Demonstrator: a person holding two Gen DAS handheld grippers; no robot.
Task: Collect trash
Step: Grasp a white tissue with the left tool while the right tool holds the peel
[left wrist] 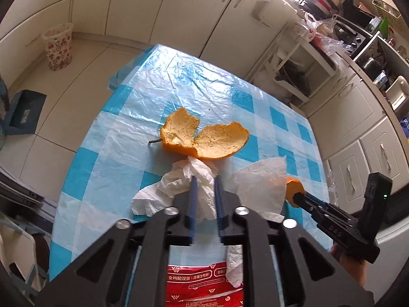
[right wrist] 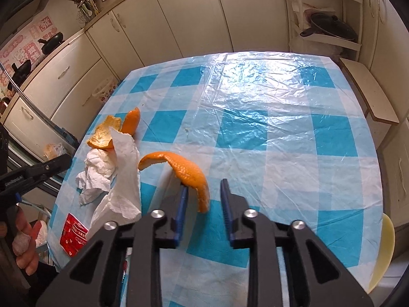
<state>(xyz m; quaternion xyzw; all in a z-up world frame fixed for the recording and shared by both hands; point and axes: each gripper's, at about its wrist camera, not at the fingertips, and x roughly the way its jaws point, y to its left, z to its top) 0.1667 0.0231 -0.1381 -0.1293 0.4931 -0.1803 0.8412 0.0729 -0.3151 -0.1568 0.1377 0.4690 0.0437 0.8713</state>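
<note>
"045" on right tongs (left wrist: 294, 197)

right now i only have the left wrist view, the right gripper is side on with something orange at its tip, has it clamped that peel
observer: No. In the right wrist view the curved peel strip leans against one finger of the right gripper; the other finger stands clear of it.
operator: and the red packet under my gripper, where does it sit
observer: The red packet lies close to the table's edge on the left-hand side, partly tucked under the flat tissue sheet.
</note>
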